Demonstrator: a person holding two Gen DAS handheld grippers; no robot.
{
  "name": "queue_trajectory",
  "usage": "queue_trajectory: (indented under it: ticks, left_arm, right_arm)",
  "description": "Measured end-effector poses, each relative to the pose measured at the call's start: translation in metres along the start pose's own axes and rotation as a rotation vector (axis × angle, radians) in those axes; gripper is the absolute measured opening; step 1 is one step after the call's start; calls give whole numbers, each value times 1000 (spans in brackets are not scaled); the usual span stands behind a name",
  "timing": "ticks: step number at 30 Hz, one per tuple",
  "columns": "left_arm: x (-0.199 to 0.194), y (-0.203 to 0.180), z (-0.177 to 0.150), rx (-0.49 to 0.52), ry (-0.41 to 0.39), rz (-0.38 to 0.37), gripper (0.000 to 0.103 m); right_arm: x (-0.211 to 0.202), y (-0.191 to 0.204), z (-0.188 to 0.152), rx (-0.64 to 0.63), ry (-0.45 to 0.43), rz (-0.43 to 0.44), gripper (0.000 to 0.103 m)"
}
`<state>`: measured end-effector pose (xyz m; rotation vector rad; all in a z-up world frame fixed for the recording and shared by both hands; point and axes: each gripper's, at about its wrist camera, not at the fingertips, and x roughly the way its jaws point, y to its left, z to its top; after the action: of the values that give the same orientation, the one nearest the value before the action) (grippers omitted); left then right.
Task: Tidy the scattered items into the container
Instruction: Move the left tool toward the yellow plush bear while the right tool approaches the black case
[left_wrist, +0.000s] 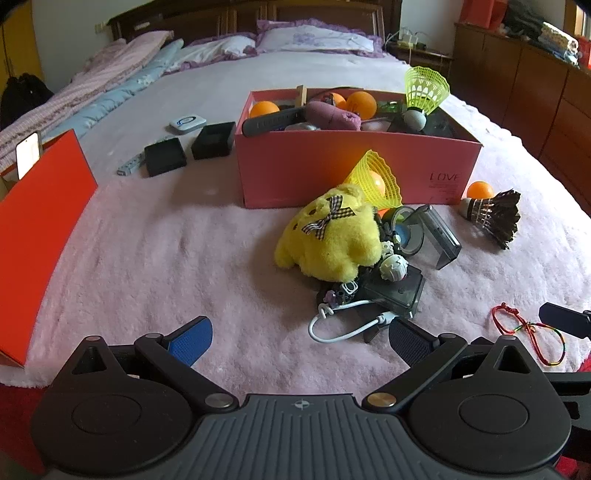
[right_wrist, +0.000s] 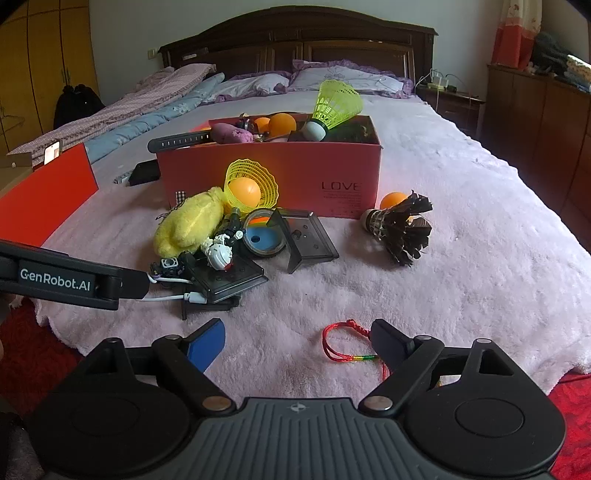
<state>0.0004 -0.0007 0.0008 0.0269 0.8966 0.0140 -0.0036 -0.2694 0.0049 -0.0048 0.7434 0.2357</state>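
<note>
Left gripper (left_wrist: 300, 338): fingers spread wide, nothing between them, low over bare pink blanket (left_wrist: 184, 258). Open blanket runs left of it as far as the red lid (left_wrist: 40, 236) standing on edge at the left.

Right gripper (right_wrist: 297, 345): fingers apart, empty. Red string bracelet (right_wrist: 341, 345) lies on the blanket between them, touching the right finger. The left gripper's arm crosses the left of this view, printed "GenRobot.AI".

Pink box (right_wrist: 295, 173), the container, sits mid-bed, well back from the near blanket edge; "LOVE" on its front, smaller print below unreadable. Already heaped: orange balls, a green shuttlecock (right_wrist: 334, 105) standing above the rim, a dark strap overhanging the left wall.

Pile against the box front: yellow plush (left_wrist: 328, 236), yellow shuttlecock (right_wrist: 253, 182) with an orange ball inside, dark clear cases, tape roll, white cable (left_wrist: 341, 325).

Black feather shuttlecock (right_wrist: 400, 229) lies apart, right; clear blanket beyond to the right edge.
</note>
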Motion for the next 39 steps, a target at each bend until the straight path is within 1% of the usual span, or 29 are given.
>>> queue_trajectory:
  ticks: [6,13,18,23,30,32,35,39]
  left_arm:
    - [1,-1,1,-4,1,-1,103]
    - [12,3,-3,-18,20,1,103]
    - [15,6,-2,-22,16,-27,103]
    - [21,4,8,-7,4,-42,103]
    - [34,5,35,1,-33,-51,103]
    - [40,6,43,-3,-44,-64,103]
    - [48,7,51,-6,-63,-104,103]
    - [63,5,57,16,-64,-159,103]
  right_arm:
    - [4,1,-1,1,9,2,88]
    - [9,1,-3,2,20,4,88]
    - [16,0,2,0,27,4,88]
    - [27,-7,17,16,19,2,88]
    - [50,-13,42,7,1,9,88]
    - [58,-16,49,1,3,12,88]
    - [70,-21,58,-3,6,22,88]
    - [88,-22,67,-12,14,33,88]
